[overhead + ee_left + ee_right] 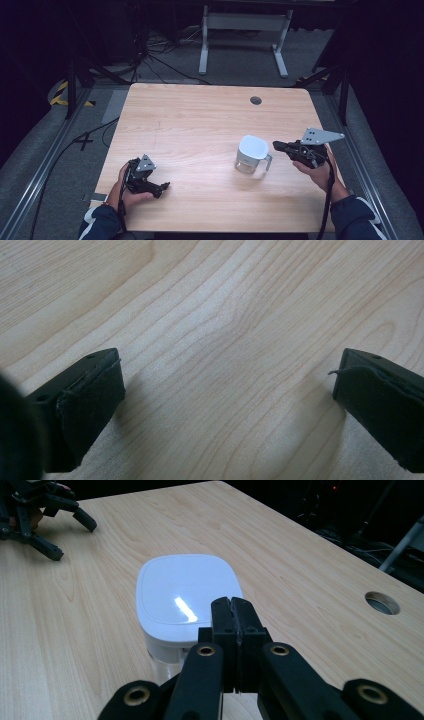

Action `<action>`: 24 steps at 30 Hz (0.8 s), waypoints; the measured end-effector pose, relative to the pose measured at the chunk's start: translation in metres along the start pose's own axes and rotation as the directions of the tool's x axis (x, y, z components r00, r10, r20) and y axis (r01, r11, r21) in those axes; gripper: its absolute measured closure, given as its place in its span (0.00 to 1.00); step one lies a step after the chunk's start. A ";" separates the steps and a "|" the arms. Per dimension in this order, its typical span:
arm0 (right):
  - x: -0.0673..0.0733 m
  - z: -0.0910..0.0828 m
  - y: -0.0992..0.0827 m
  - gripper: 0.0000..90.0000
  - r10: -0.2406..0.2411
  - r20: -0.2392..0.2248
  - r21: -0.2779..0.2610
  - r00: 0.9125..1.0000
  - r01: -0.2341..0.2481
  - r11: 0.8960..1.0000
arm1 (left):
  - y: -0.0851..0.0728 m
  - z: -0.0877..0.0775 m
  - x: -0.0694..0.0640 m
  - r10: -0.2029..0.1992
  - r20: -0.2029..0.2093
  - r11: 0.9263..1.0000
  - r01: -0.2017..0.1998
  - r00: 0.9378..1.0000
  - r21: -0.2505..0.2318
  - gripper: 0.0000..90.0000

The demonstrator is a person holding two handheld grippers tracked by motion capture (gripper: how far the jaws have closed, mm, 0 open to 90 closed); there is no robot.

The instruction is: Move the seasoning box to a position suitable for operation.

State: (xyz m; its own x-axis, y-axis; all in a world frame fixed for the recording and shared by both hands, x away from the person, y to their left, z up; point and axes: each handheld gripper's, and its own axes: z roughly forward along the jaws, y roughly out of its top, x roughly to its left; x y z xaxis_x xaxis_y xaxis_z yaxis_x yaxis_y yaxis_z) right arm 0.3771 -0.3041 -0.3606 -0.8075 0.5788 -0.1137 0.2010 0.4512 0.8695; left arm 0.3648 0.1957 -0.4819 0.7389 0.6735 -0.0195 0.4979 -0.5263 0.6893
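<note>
Jug (252,155) not yet gripped
Right gripper (278,145) closed, empty, beside its handle; left gripper (162,188) open on desk (200,120).

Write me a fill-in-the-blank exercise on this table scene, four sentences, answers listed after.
1. The lid on the clear jug is ____ in colour.
2. The right gripper has its jaws ____, with nothing between them.
3. The left gripper has its jaws ____ over bare wood.
4. The round hole in the table lies near its ____ edge.

Missing words: white; shut; open; far
</note>
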 end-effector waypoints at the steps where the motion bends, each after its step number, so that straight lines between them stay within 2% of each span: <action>1: 0.000 0.001 0.000 1.00 -0.001 -0.001 0.003 1.000 0.001 1.000 | 0.000 0.000 0.000 0.004 -0.003 1.000 -0.004 1.000 -0.001 0.00; 11: 0.006 0.018 0.001 1.00 -0.016 -0.030 0.036 0.999 0.017 0.999 | 0.000 0.000 0.001 0.008 -0.003 1.000 -0.008 1.000 0.003 0.00; 21: 0.007 0.019 0.000 1.00 -0.014 -0.041 0.029 0.999 0.015 0.999 | 0.000 0.000 0.000 0.006 -0.007 1.000 -0.006 1.000 -0.003 0.00; 24: 0.008 0.019 0.000 1.00 -0.016 -0.038 0.029 0.999 0.018 0.999 | 0.001 0.000 -0.001 -0.007 -0.002 1.000 0.007 1.000 0.005 0.00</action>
State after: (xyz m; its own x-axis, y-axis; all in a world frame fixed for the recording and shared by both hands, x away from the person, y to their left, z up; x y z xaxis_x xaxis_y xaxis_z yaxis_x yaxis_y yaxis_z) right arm 0.3807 -0.2868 -0.3708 -0.8313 0.5449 -0.1095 0.2030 0.4811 0.8529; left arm 0.3648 0.1948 -0.4814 0.7342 0.6786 -0.0227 0.5053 -0.5238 0.6857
